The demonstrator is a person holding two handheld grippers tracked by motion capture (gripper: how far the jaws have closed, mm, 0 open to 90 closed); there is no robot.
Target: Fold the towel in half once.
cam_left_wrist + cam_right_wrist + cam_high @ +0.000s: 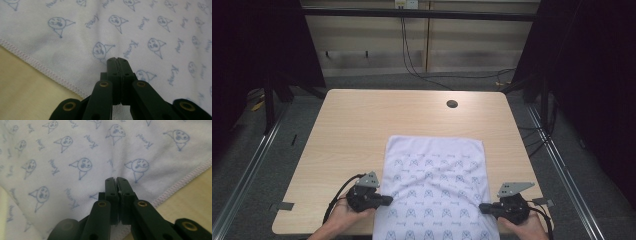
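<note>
Two grippers are at work, one in each of my hands, and both sit at the near end of the table (362, 115). Between them lies a white cloth (434, 185) with small blue faces and words printed all over it. It is spread flat on the near half of the table, and its near end reaches the table's front edge.

From up high I see the left gripper (387, 200) at the cloth's left edge, pointing in toward the middle. Looking along its black jaws (117, 60), I see them pressed tight together with their tips on the cloth, and the cloth bunches up a little right there, so they are pinching it. A stitched hem runs close by, with bare yellow table past it.

On the other side, the right gripper (482, 206) is at the cloth's right edge and points in toward the middle too. Looking along this one (116, 179), I see its jaws pushed together as well, and little folds of cloth run into the tips, so it is pinching the cloth near the hem.

Far off on the table top is a small dark round hole (452, 104).
</note>
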